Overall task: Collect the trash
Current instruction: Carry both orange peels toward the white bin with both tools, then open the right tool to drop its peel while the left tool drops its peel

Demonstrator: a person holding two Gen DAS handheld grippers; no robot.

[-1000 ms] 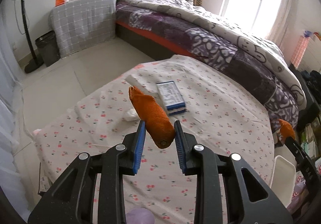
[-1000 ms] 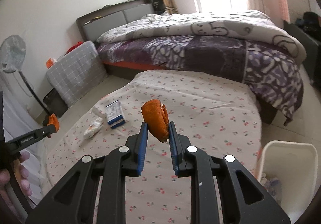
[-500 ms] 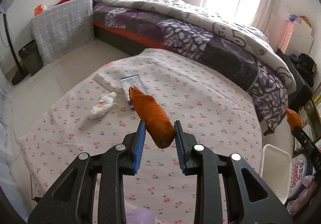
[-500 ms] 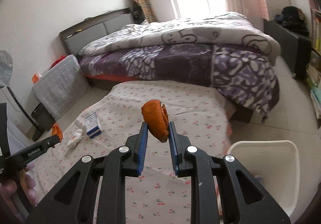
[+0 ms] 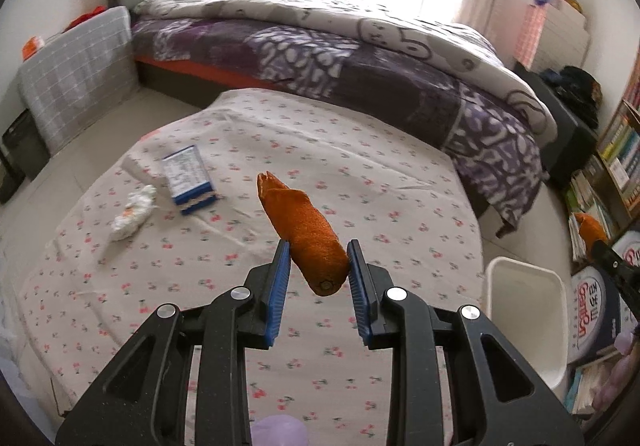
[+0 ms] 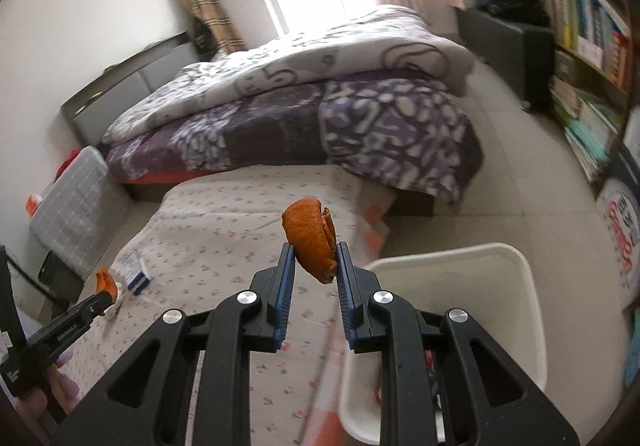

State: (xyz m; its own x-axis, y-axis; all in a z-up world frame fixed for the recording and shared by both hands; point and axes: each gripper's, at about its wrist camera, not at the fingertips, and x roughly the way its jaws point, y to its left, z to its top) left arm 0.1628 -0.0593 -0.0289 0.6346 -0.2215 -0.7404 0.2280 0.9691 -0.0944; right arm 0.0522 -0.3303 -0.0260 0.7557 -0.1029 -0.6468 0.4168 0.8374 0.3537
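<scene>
Both grippers, left (image 5: 316,266) and right (image 6: 314,264), each clamp an orange peel (image 5: 304,224) above the table; the white bin (image 6: 460,310) awaits, while a crumpled tissue (image 5: 134,212) and blue box (image 5: 190,184) remain uncollected.

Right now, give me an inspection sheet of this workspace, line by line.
Surface: low table under a cherry-print cloth, creased.
Job's things: one orange peel in the left gripper; a second orange peel in the right gripper; crumpled tissue and blue-and-white box lie on the cloth; white bin stands on the floor past the table's right edge.
Clutter: nothing seen beyond those.
Grippers: both sets of fingers are shut on peel and held in the air; the right one is near the bin's rim.
Cables: nothing seen.
Surroundings: bed with purple quilt, bookshelf, bright window.
</scene>
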